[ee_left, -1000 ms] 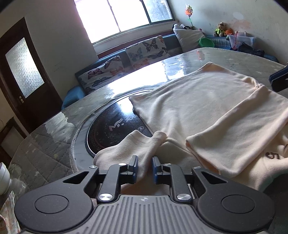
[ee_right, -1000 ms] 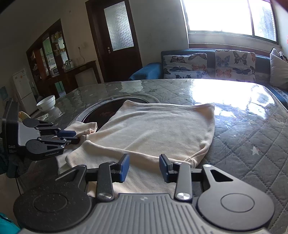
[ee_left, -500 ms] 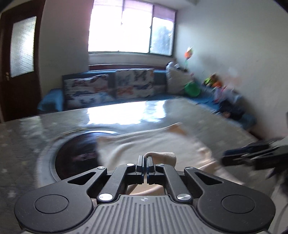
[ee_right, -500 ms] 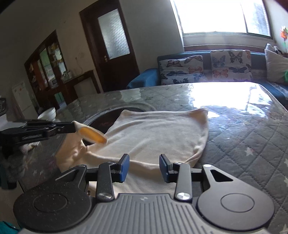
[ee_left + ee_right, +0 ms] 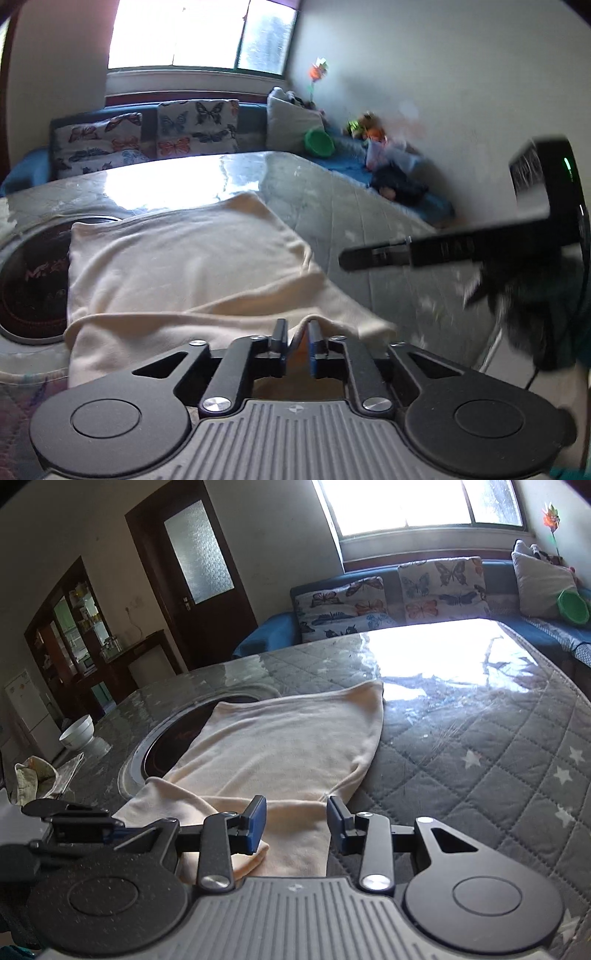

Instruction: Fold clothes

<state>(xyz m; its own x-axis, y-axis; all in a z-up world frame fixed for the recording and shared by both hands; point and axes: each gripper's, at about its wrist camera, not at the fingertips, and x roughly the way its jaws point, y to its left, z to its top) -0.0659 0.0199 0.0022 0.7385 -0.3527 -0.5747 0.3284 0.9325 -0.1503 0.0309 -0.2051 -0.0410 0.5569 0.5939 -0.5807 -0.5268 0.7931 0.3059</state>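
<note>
A cream shirt (image 5: 177,258) lies spread on the quilted table, partly over a round dark inset (image 5: 33,280). My left gripper (image 5: 296,334) has its jaws a little apart with a fold of the shirt's near sleeve between them, low over the near edge of the shirt. My right gripper (image 5: 297,818) is open and empty, just above the shirt's near right part (image 5: 280,753). The left gripper also shows in the right wrist view (image 5: 74,823) at the lower left, and the right gripper shows in the left wrist view (image 5: 369,256) at the right.
The grey quilted table (image 5: 480,738) has a glossy cover. A white bowl (image 5: 77,733) and a crumpled cloth (image 5: 33,779) sit at its far left. A blue sofa with butterfly cushions (image 5: 406,590) stands behind, with a green bowl (image 5: 319,142) on it.
My left gripper shut on the sleeve, lifted it and carried it right across the shirt, then came down and loosened its jaws. My right gripper stayed open and shifted slightly.
</note>
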